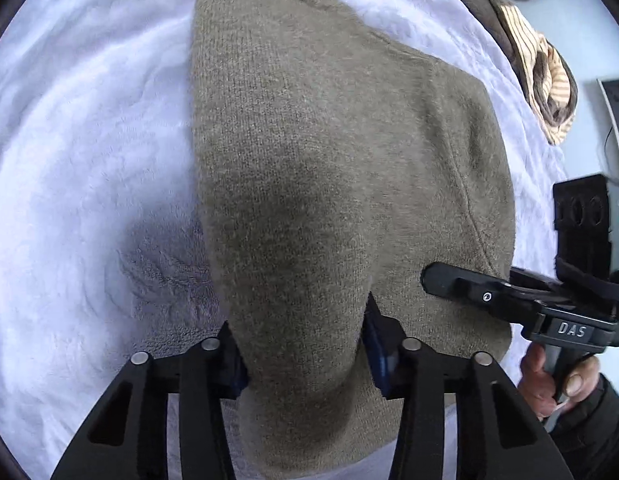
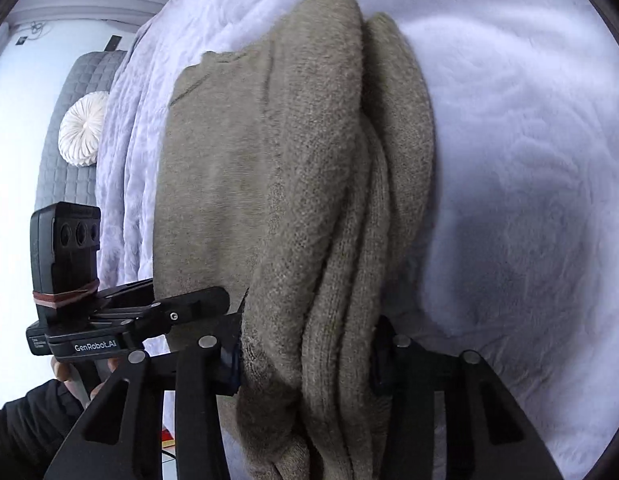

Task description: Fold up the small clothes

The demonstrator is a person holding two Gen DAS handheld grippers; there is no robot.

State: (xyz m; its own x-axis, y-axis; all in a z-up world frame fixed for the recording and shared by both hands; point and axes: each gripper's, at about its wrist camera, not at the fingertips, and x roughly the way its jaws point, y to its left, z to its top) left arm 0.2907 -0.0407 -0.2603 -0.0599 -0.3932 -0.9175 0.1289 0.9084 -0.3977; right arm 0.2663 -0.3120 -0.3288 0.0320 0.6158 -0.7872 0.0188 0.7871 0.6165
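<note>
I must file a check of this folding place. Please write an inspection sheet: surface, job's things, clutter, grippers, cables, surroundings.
Surface: white fluffy blanket, wrinkled.
Job's things: olive knitted sweater, lying partly folded on the blanket.
Clutter: brown and striped cloth at the blanket's edge.
Grippers: left gripper and right gripper each shut on a bunched edge of the sweater.
Cables: thin dark cable by the wall.
Surroundings: grey quilted headboard, round white cushion.

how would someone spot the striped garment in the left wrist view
Start from the white fluffy blanket under the olive knit sweater. Follow the blanket's far right edge to the striped garment, crumpled there; unlike the plain sweater, it has tan and cream stripes.
</note>
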